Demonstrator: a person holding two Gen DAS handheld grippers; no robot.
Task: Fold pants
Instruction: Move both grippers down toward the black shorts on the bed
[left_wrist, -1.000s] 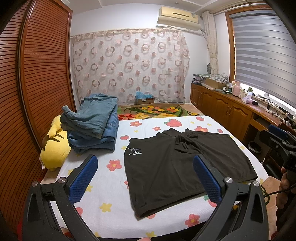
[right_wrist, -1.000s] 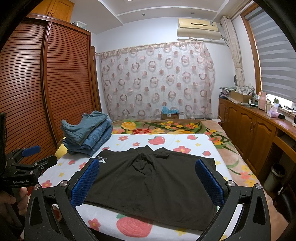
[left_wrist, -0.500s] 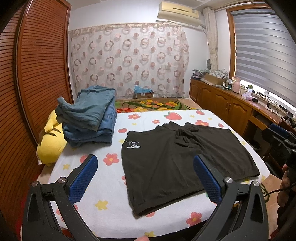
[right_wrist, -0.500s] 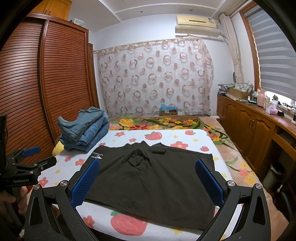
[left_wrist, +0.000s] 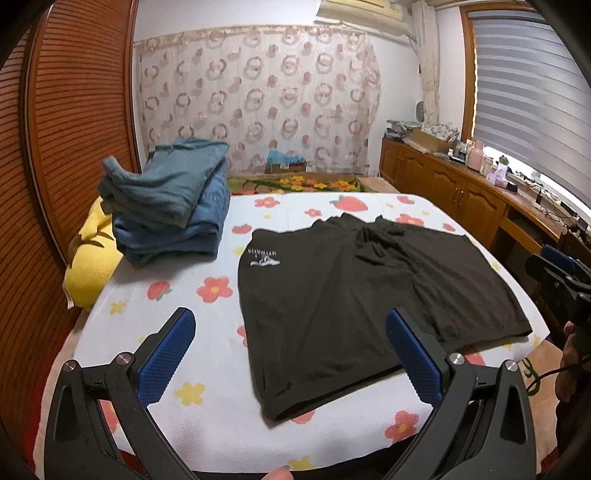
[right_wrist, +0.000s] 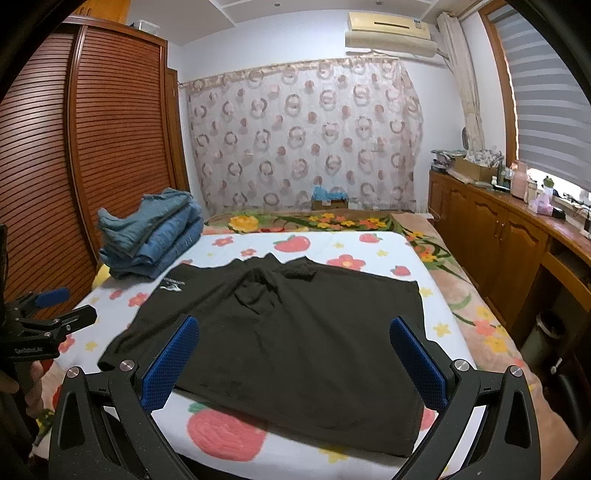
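While both claws hang above the near edge of the bed (left_wrist: 221, 435), each is spread wide and grasps nothing. Between the blue pads of the left gripper (left_wrist: 291, 354) shows the near left corner of the black pants (left_wrist: 332, 295); the right gripper (right_wrist: 291, 362) frames their middle. The pants lie spread flat on the flowered sheet, a white logo (left_wrist: 264, 258) near their far left corner and a small bunch of cloth at the middle of the far edge. Beyond them, at the far left of the bed, sits a stack of folded jeans (left_wrist: 170, 210), apart from the pants, beside a yellow pillow (left_wrist: 92, 254). Along the right wall runs a wooden cabinet (right_wrist: 491, 236).
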